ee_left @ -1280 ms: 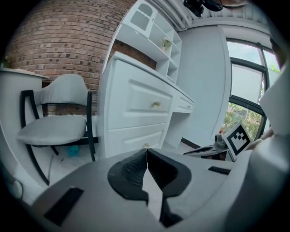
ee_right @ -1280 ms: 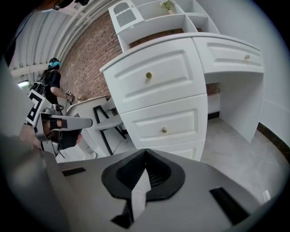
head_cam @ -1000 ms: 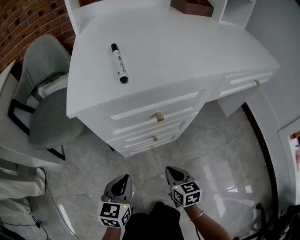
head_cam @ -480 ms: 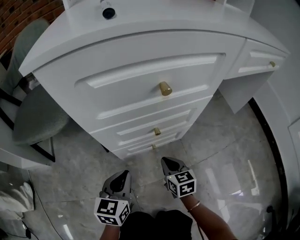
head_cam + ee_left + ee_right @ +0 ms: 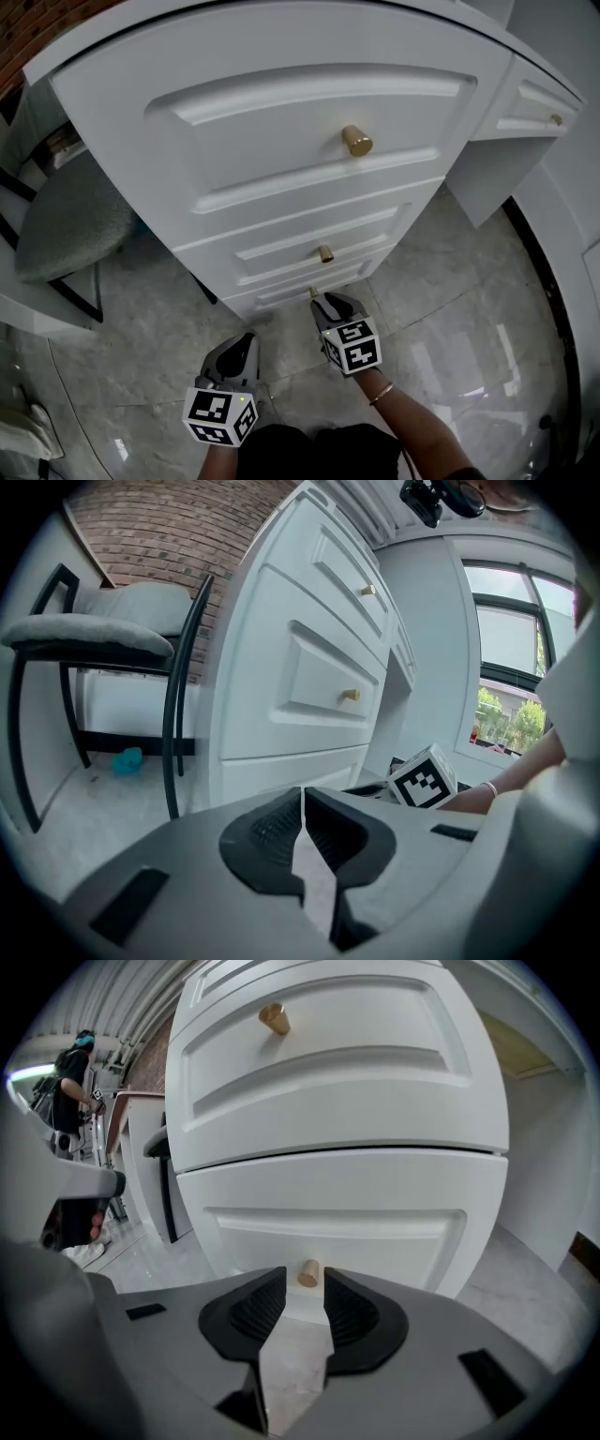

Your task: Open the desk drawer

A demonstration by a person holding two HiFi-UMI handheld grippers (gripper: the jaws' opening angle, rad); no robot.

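The white desk (image 5: 281,56) has three stacked drawers with brass knobs: top (image 5: 356,141), middle (image 5: 324,253) and bottom (image 5: 313,292). My right gripper (image 5: 323,302) is low at the bottom drawer (image 5: 328,1232). Its jaws are opening, and the bottom knob (image 5: 308,1272) stands in the gap at their tips with neither pad touching it. The right gripper (image 5: 304,1284) points at the drawer front. My left gripper (image 5: 246,343) hangs over the floor, left of and behind the right one. In its own view the left gripper (image 5: 303,803) is shut and holds nothing.
A grey padded chair (image 5: 66,220) with a black frame (image 5: 173,696) stands left of the drawers. A side section of the desk with its own knob (image 5: 557,119) lies to the right. The floor (image 5: 450,337) is glossy marble. A person (image 5: 70,1063) stands far off.
Both grippers have sunk and come closer to the drawer fronts. The right gripper has moved forward to the bottom knob and its jaws have parted. The desk top has left the view.
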